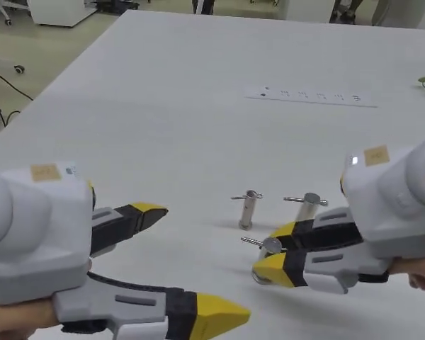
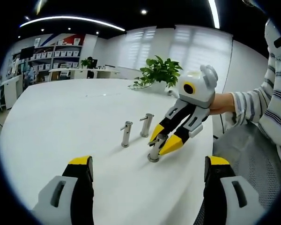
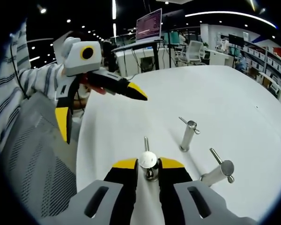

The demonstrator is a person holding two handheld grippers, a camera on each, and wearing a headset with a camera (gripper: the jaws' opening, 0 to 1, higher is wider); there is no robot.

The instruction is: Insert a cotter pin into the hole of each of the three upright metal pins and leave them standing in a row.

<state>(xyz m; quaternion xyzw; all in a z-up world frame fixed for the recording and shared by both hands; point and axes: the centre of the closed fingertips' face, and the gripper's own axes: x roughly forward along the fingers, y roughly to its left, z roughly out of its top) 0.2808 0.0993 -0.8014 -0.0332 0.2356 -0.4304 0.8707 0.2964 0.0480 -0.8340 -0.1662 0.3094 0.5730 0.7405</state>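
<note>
I am clamping my right gripper (image 1: 269, 258) on the nearest metal pin (image 3: 148, 161) to steady it upright, holding my left gripper (image 1: 198, 261) wide, clear

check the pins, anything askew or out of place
One thing: the near pin, clamped in the right gripper, stands closer to the person than the left pin and right pin, so the three make a triangle, not a row. All look upright in the left gripper view; nothing damaged.
</note>
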